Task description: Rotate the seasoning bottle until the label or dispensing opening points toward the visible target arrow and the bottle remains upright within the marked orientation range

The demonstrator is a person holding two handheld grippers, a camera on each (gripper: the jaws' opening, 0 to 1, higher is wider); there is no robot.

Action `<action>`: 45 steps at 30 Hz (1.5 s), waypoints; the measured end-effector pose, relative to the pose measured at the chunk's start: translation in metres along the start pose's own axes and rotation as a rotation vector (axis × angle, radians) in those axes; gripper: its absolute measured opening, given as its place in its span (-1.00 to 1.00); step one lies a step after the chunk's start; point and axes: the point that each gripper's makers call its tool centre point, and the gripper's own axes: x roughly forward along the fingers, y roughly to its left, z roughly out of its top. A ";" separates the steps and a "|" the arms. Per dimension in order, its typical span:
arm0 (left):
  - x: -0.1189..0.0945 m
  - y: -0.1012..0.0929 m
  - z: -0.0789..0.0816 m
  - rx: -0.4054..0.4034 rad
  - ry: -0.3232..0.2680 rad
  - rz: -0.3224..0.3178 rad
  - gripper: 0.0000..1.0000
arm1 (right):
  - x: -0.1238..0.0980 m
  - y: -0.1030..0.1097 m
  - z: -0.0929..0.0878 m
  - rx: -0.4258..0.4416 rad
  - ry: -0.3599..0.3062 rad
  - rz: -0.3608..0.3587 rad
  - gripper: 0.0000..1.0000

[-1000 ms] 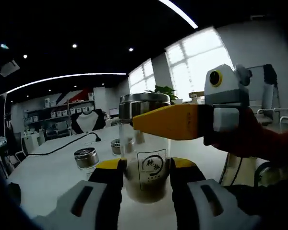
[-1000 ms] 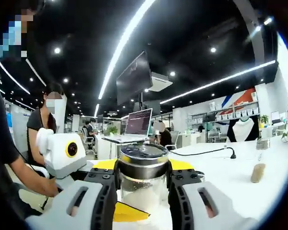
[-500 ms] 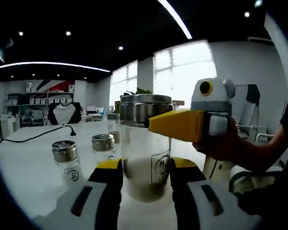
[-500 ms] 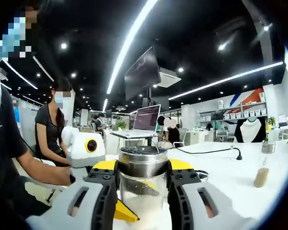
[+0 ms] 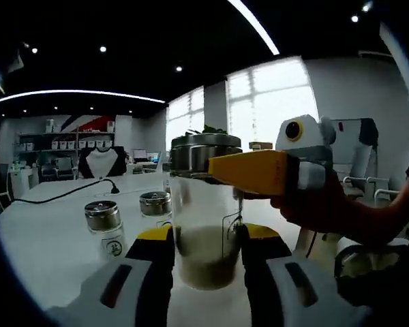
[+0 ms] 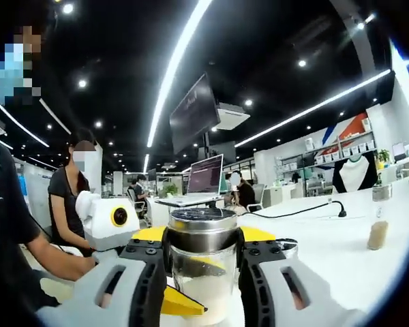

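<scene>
A long white bench (image 5: 48, 231) carries everything. In the left gripper view, two small glass jars with metal lids stand on it near each other: one (image 5: 105, 226) nearer the camera with a dark mark on its glass, the other (image 5: 155, 206) just behind and to its right. A black cable (image 5: 68, 194) runs across the bench top further back. In the right gripper view, a small bottle (image 6: 377, 228) with tan contents stands upright well apart on the white bench (image 6: 341, 252), and a black cable (image 6: 307, 210) lies beyond it

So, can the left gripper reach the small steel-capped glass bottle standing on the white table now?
Probably not right away. The left gripper is shut on the large glass seasoning bottle, which it would have to release first. The small steel-capped bottle stands apart on the white table, with nothing between.
</scene>
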 end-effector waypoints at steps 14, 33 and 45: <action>0.005 0.007 -0.006 0.040 -0.016 0.031 -0.19 | 0.007 -0.007 -0.012 -0.140 0.099 -0.119 -0.25; -0.016 0.017 0.008 0.055 -0.024 -0.049 0.29 | -0.010 -0.030 -0.003 -0.098 0.098 -0.138 -0.26; -0.035 0.074 0.018 0.092 -0.027 0.110 0.95 | -0.024 -0.056 -0.004 -0.103 0.104 -0.204 -0.26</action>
